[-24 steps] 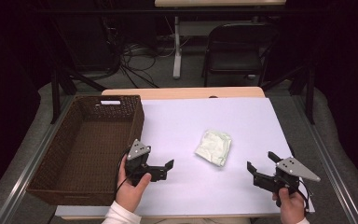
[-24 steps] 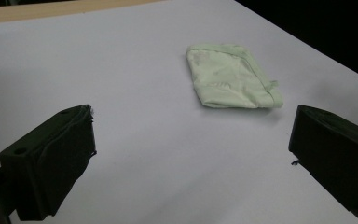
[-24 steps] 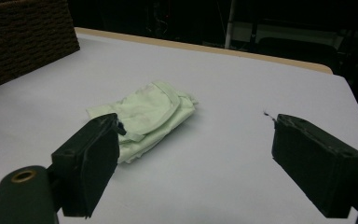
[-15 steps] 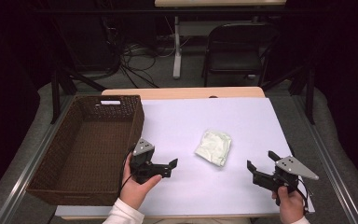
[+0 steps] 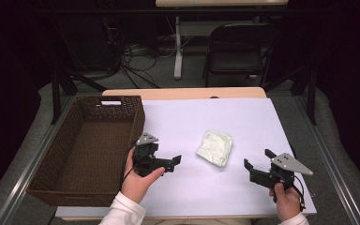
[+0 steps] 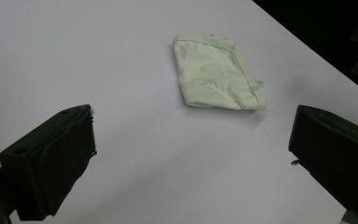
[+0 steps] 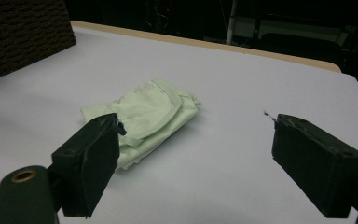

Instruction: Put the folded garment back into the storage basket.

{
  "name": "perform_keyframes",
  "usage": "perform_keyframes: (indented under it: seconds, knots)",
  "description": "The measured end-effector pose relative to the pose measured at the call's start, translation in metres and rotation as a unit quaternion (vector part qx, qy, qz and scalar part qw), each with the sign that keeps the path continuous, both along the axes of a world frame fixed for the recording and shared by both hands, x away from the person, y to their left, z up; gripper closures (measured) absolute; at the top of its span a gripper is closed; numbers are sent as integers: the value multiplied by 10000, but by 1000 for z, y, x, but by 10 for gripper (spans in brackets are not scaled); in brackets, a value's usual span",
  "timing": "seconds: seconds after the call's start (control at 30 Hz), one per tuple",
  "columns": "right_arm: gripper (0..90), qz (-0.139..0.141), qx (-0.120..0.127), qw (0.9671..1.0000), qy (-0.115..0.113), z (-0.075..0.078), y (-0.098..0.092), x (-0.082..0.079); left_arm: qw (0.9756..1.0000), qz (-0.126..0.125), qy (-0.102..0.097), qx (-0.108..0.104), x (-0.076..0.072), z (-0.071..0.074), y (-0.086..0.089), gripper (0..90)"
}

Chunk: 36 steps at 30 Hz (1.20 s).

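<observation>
Jaws spread wide and empty, the left gripper (image 5: 175,161) points toward 3 o'clock at a folded pale-green cloth (image 5: 214,147) lying near mid-table (image 5: 243,117). The right gripper (image 5: 258,161), also gaping, flanks it at 4 o'clock; a wicker basket (image 5: 51,159) sits at 9 o'clock.

the left gripper (image 5: 171,161) sits in the lower middle-left of the high view, gripped from below by the left hand (image 5: 138,180), its jaws pointing toward the right of the frame and standing wide apart with nothing between them. a white sleeve (image 5: 124,212) runs off the bottom edge. the right gripper (image 5: 258,164) is at the lower right, held by the right hand (image 5: 286,200), jaws aimed toward the upper left, also spread wide and empty.
</observation>
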State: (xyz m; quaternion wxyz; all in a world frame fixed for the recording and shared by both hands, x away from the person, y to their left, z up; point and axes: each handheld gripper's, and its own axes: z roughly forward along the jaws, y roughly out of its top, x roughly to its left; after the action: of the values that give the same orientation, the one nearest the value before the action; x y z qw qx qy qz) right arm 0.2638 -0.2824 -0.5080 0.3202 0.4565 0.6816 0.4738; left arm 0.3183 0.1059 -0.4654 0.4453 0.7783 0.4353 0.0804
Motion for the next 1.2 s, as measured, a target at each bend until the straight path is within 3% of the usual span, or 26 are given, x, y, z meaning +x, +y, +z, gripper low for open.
perform_keyframes:
  seconds: [0.2,0.4,0.57,0.6,0.83,0.97,1.2]
  knots:
    - [145,11,11,10000,20,0,1,1,9996,46,267,-28,7,6,-2,4]
    - [145,79,17,10000,53,-2,3,4,9993,7,337,147,14,14,-5,5]
    - [145,53,101,9999,79,-3,5,4,9991,85,263,308,19,21,-8,4]
    - [145,90,28,9999,78,-2,4,4,9990,93,244,352,21,23,-8,4]
    - [146,123,18,9999,85,-3,4,4,9986,299,127,418,32,37,-1,4]
    - [145,118,36,9999,90,-3,5,3,9980,467,245,335,38,42,1,4]
    - [146,117,2,9999,126,-3,4,4,9969,517,280,520,48,47,5,4]
